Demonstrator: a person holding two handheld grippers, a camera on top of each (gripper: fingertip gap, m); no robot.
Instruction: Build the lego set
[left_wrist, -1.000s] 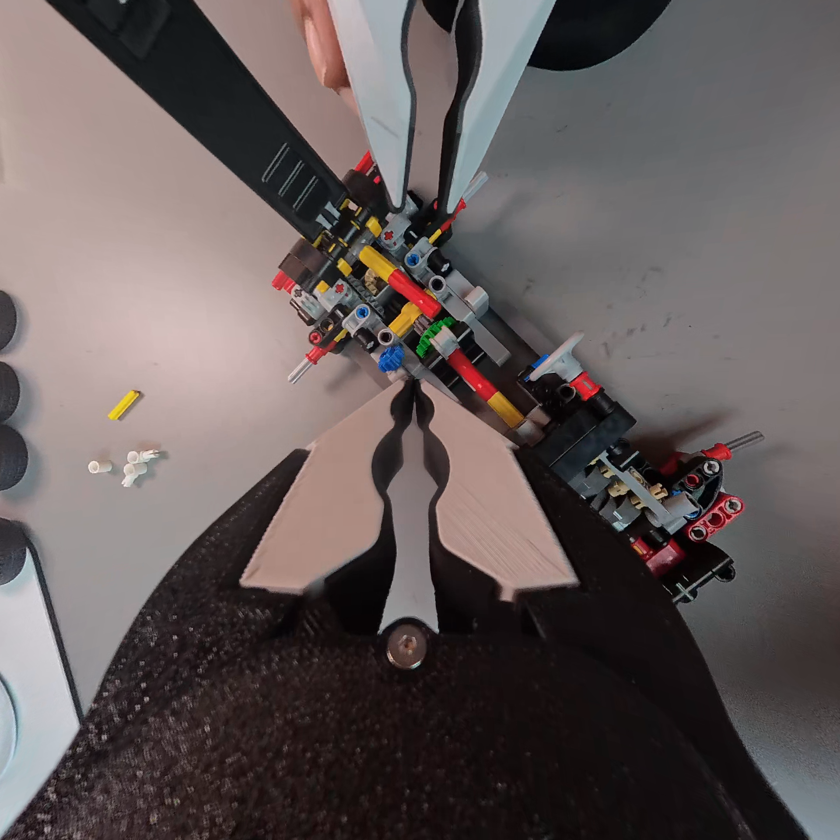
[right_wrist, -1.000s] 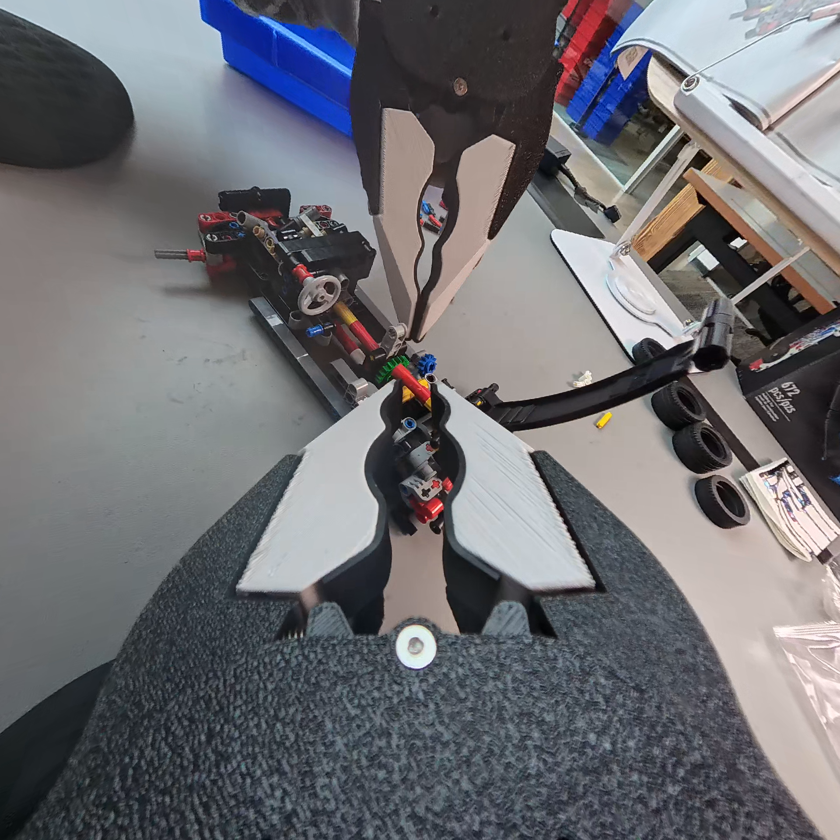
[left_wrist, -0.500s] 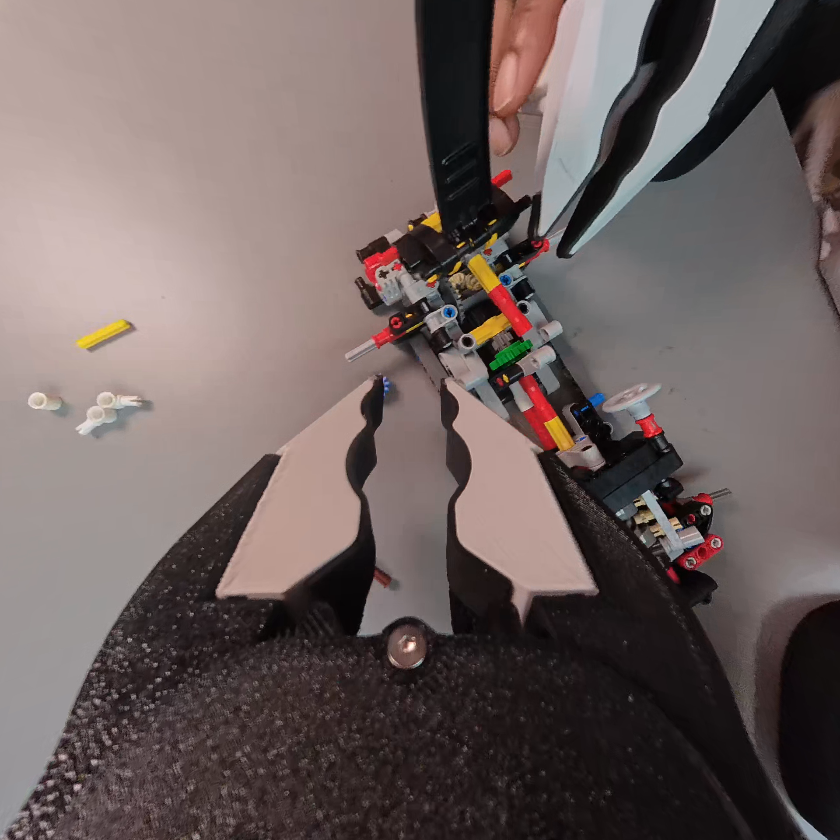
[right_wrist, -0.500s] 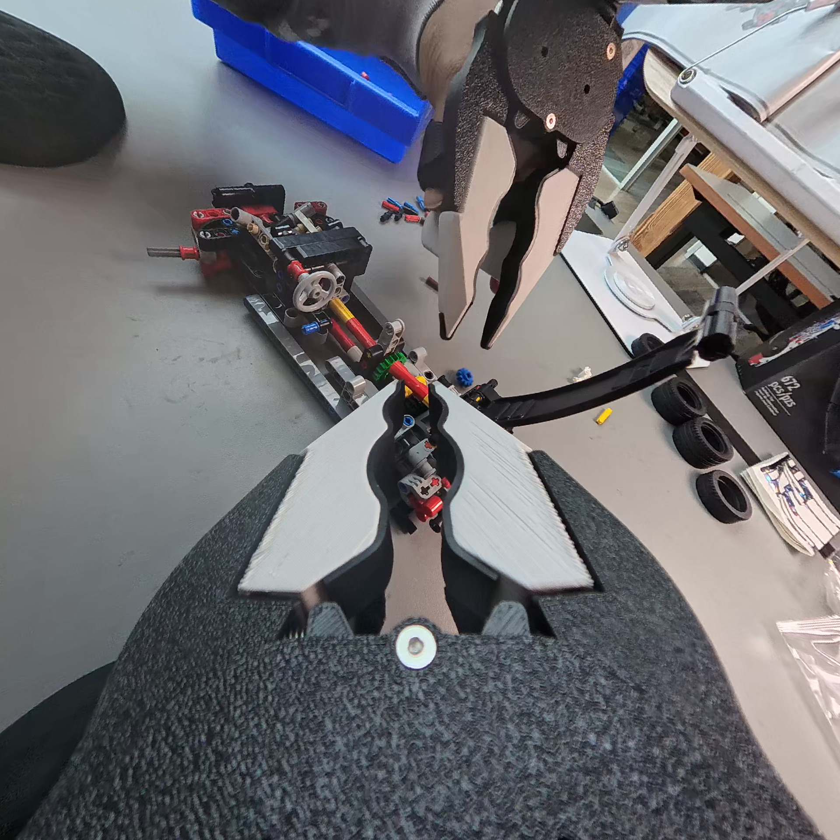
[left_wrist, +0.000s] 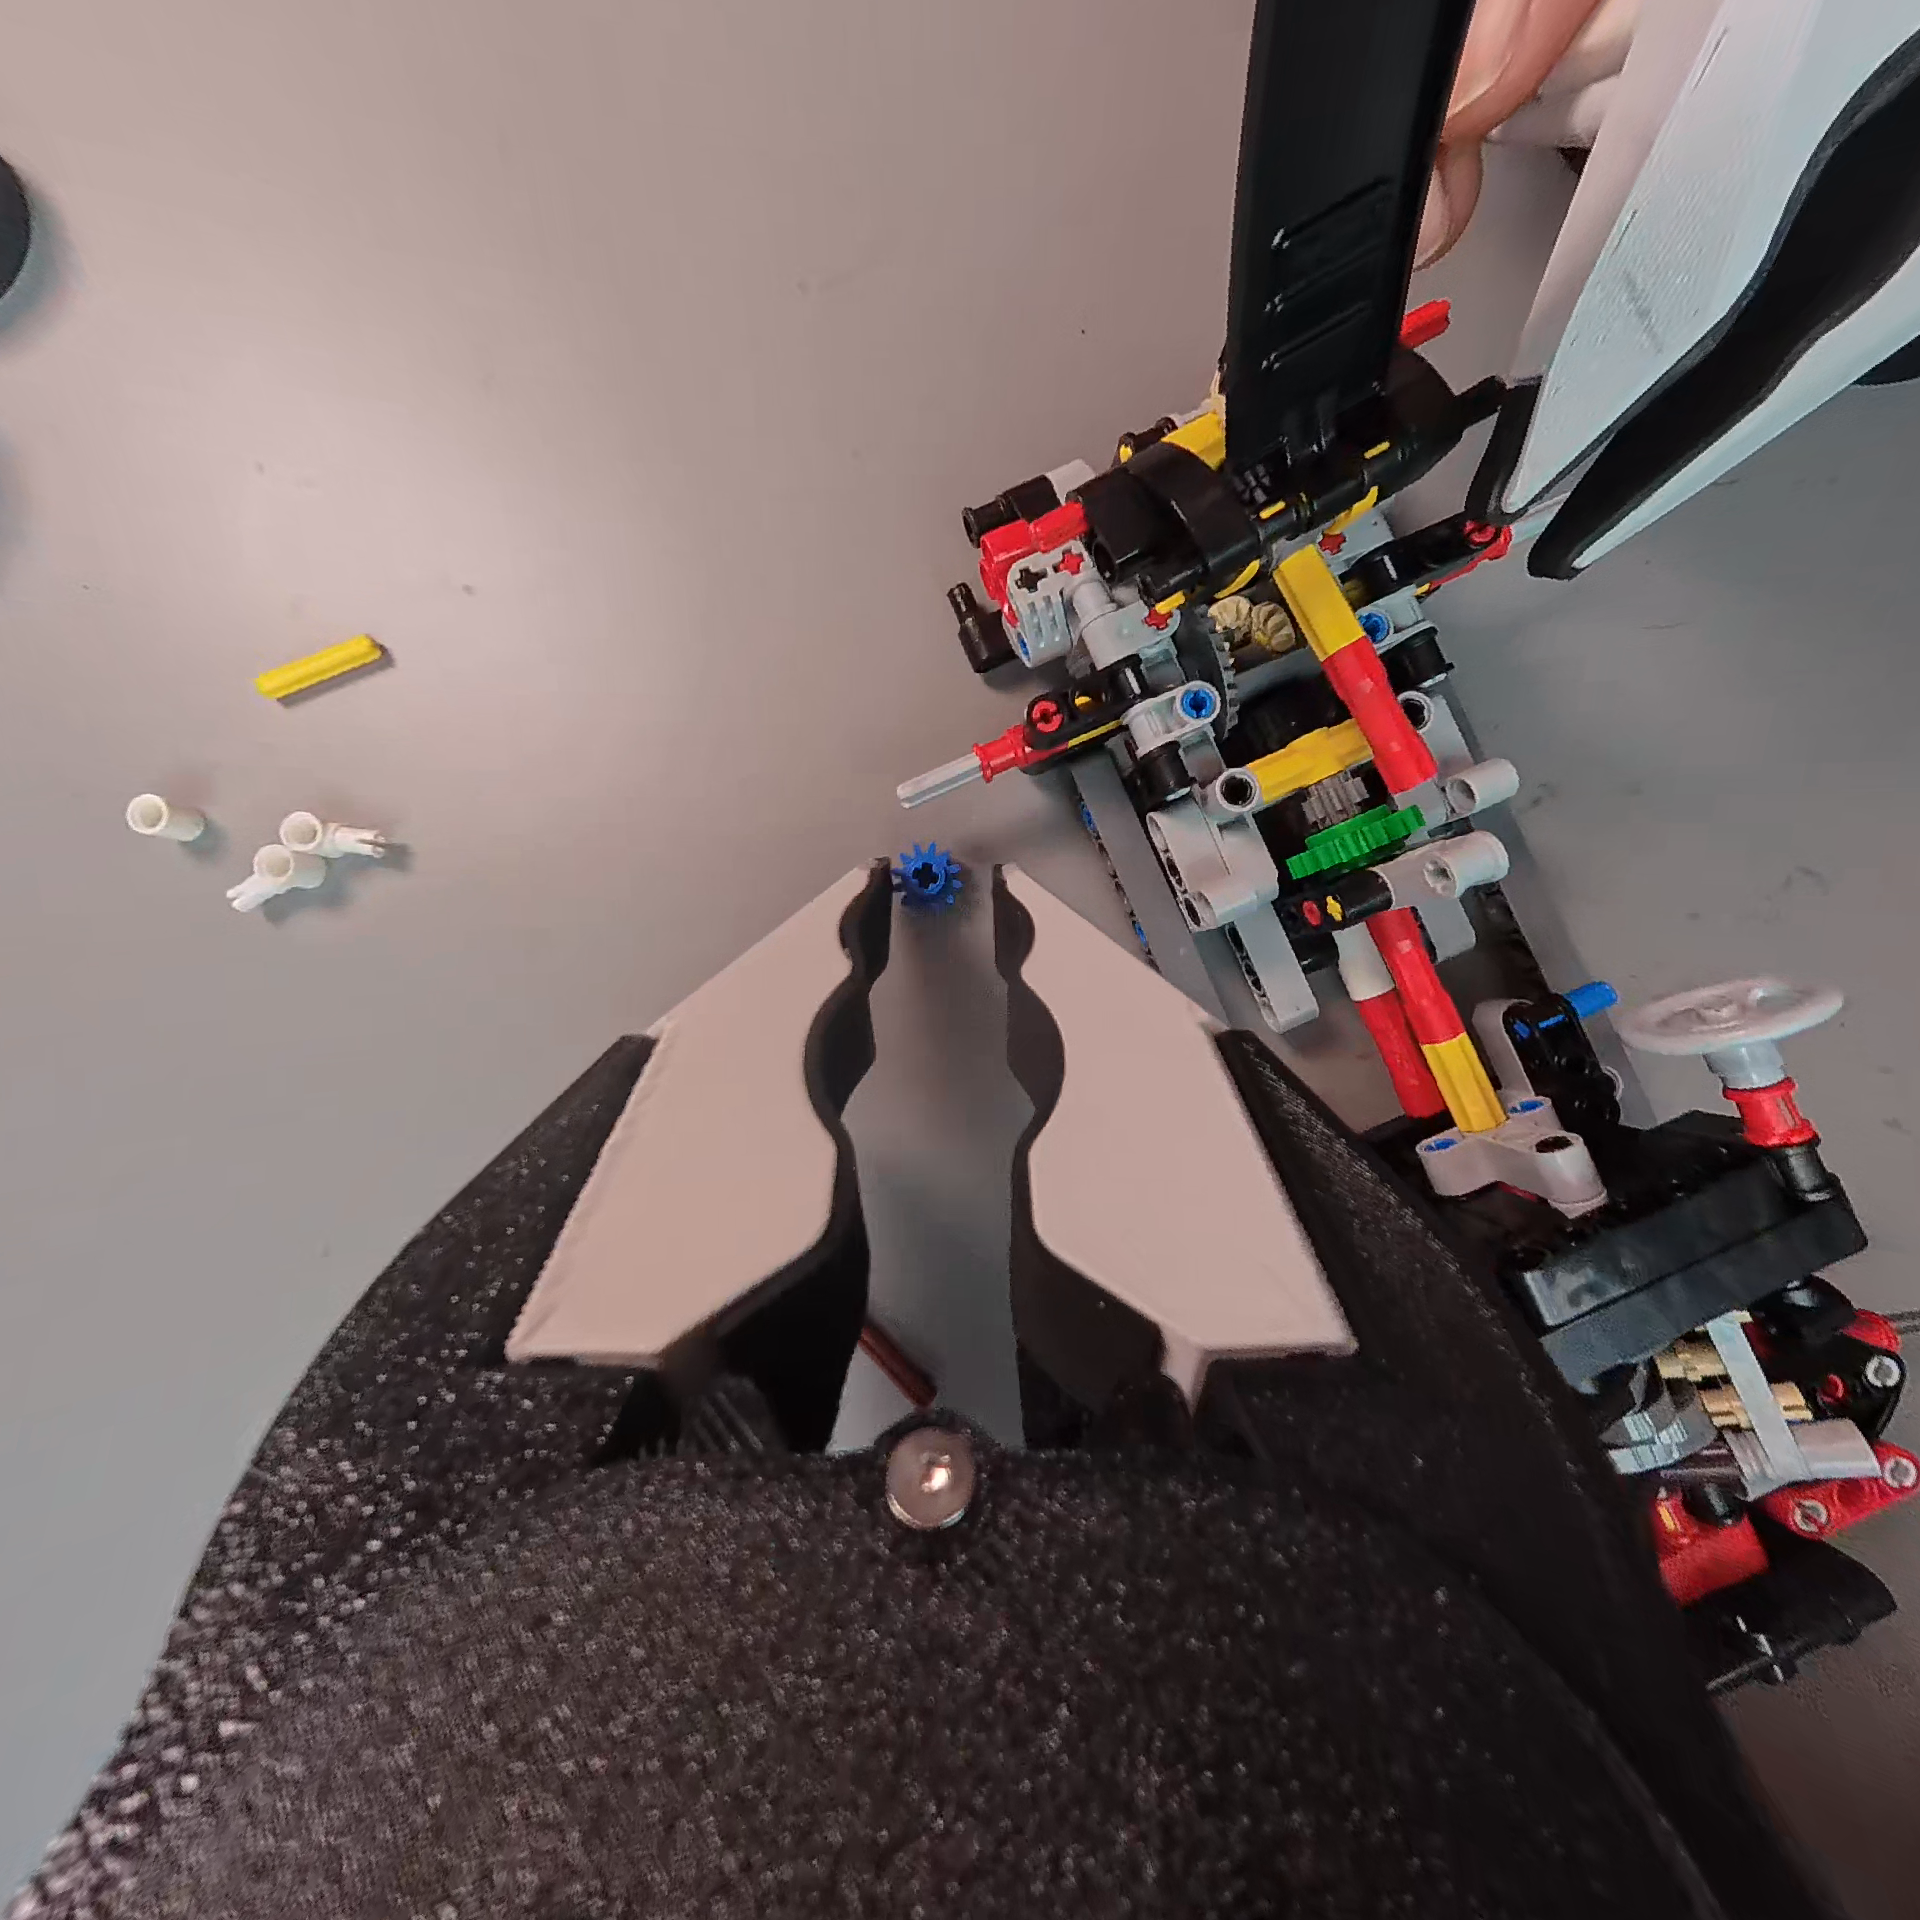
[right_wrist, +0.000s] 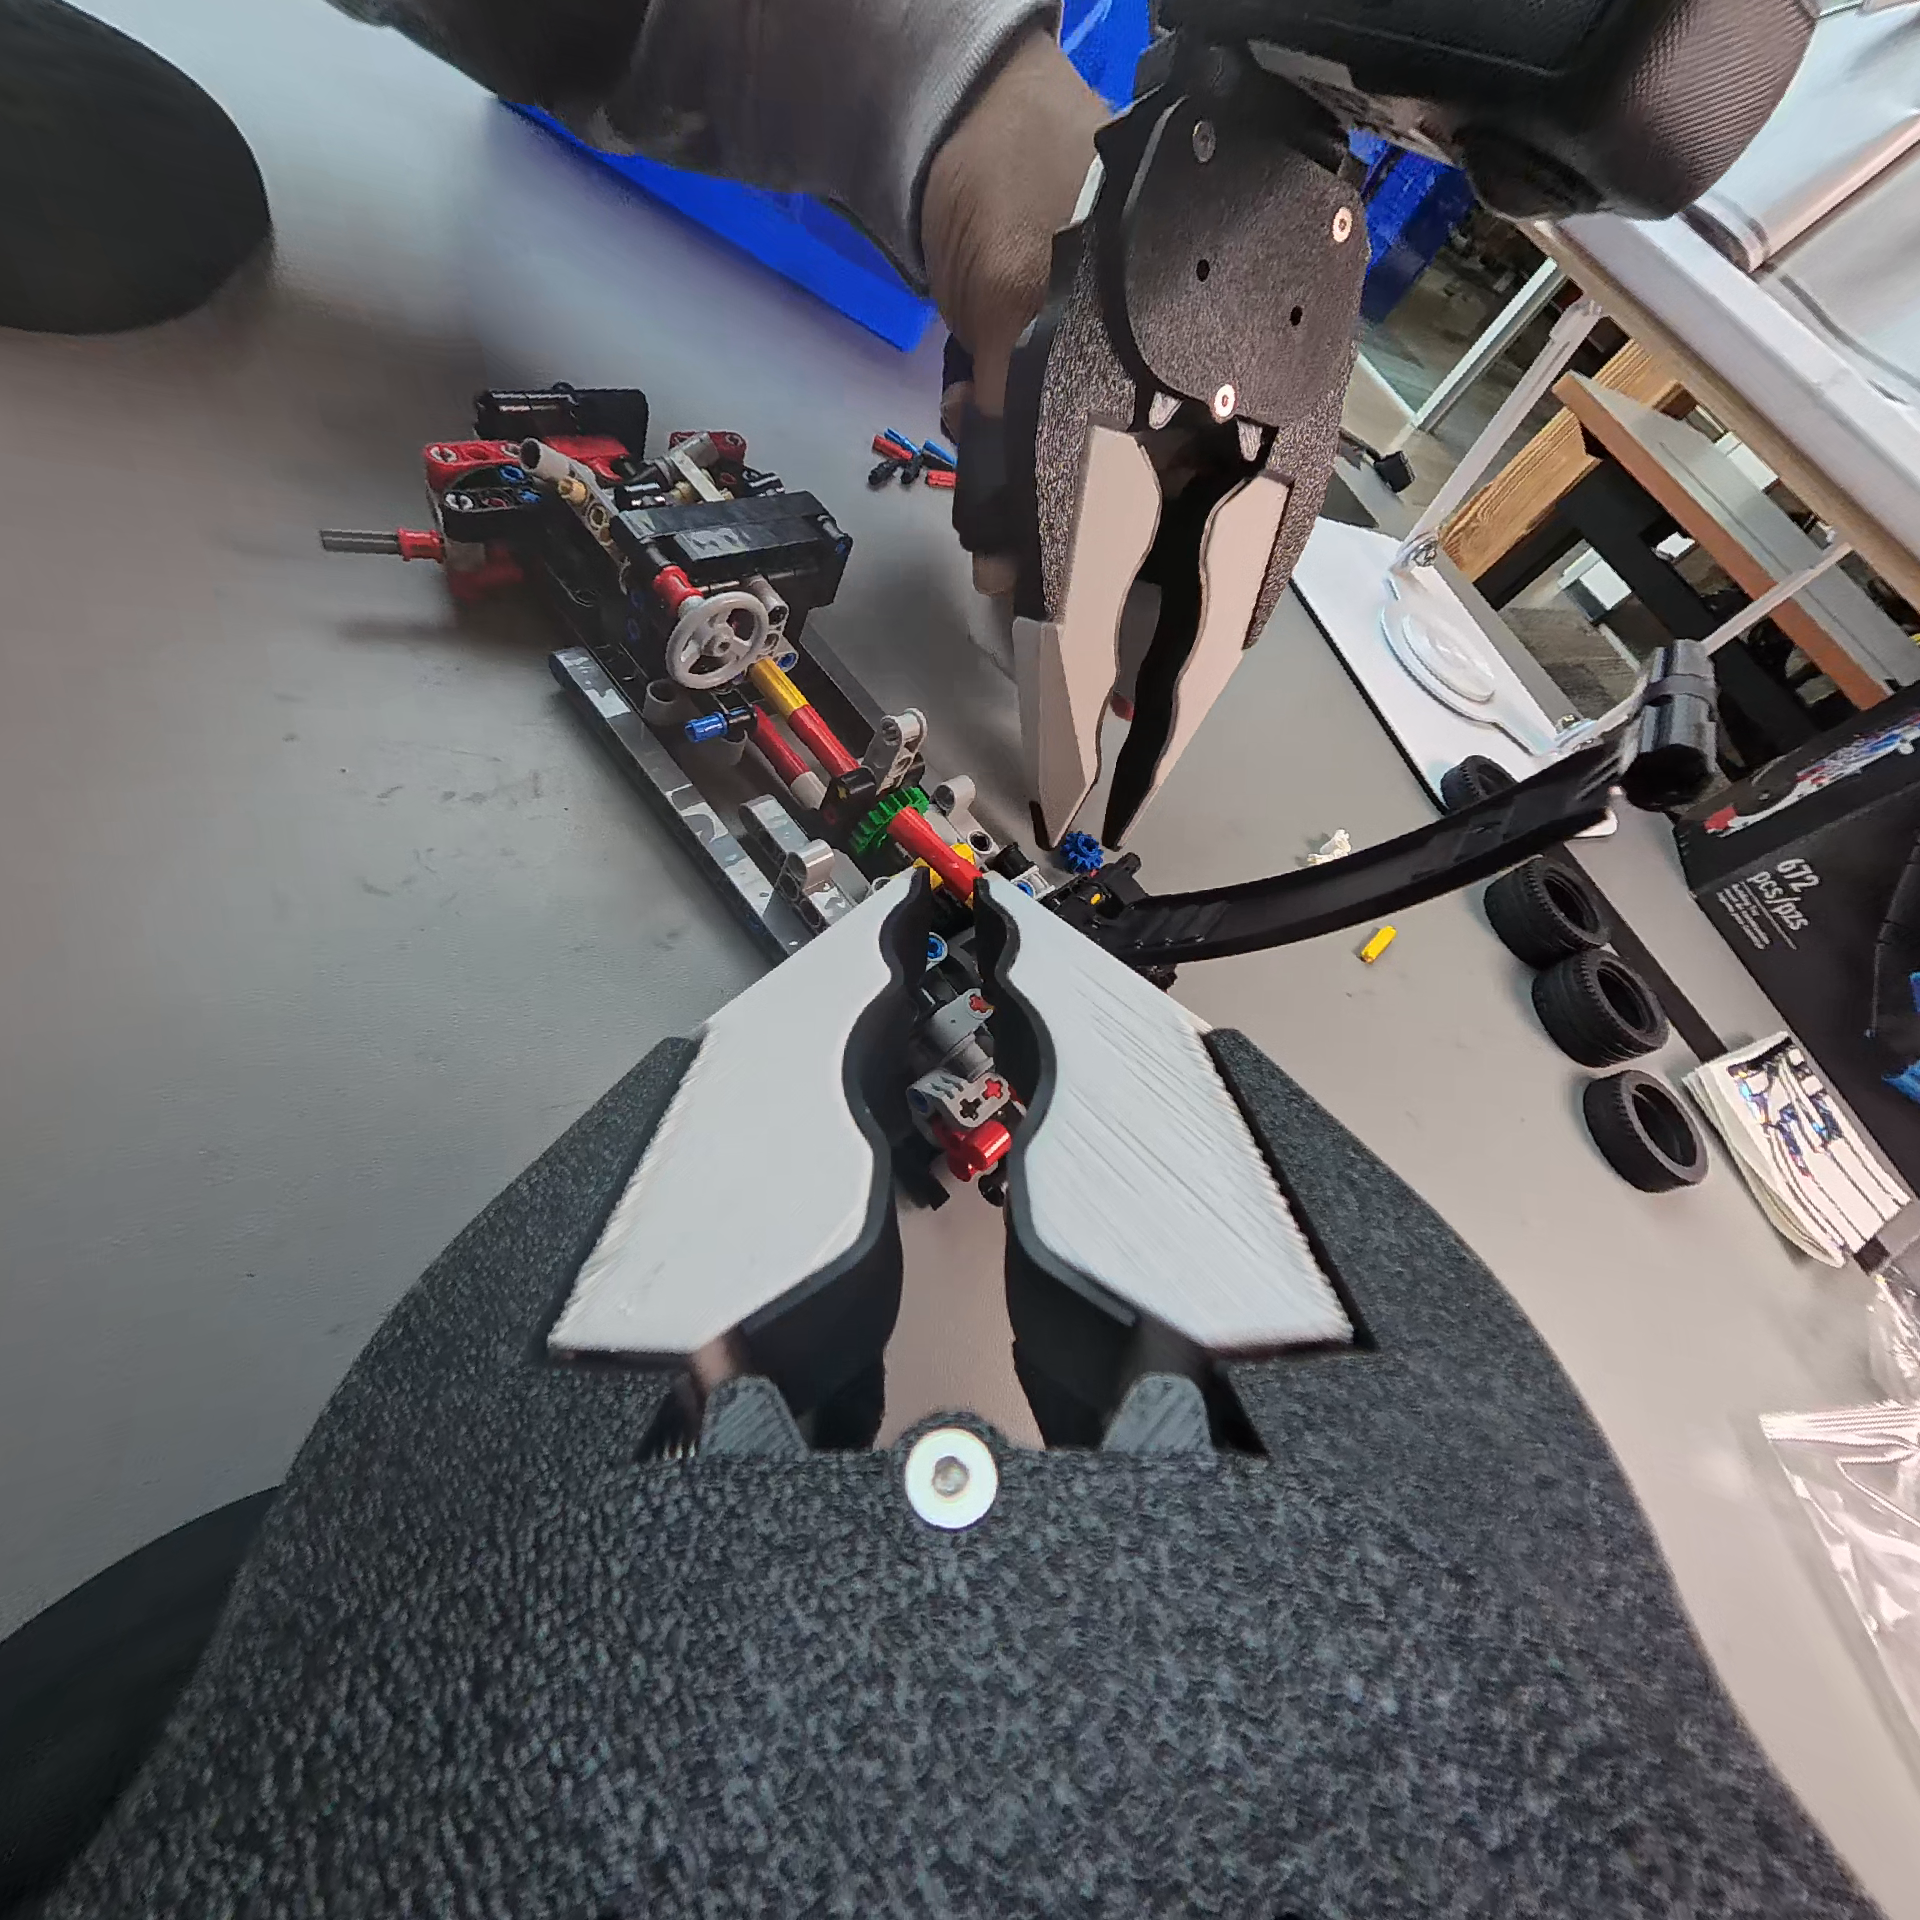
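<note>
The long lego chassis lies on the grey table, with a grey steering wheel, a green gear and a black curved panel at one end. My right gripper is shut on the chassis end next to that panel; it also shows in the left wrist view. My left gripper is open, its tips down at the table on either side of a small blue gear lying loose beside the chassis. The right wrist view shows it from the front over the gear.
A yellow axle piece and white connectors lie to the left. Black tyres, a black box, a sticker sheet and a plastic bag are on the right. A blue bin and small pins sit behind.
My left gripper opened and drew away from the chassis; the blue gear it held against the model now lies on the table between its tips. The right gripper kept its hold.
</note>
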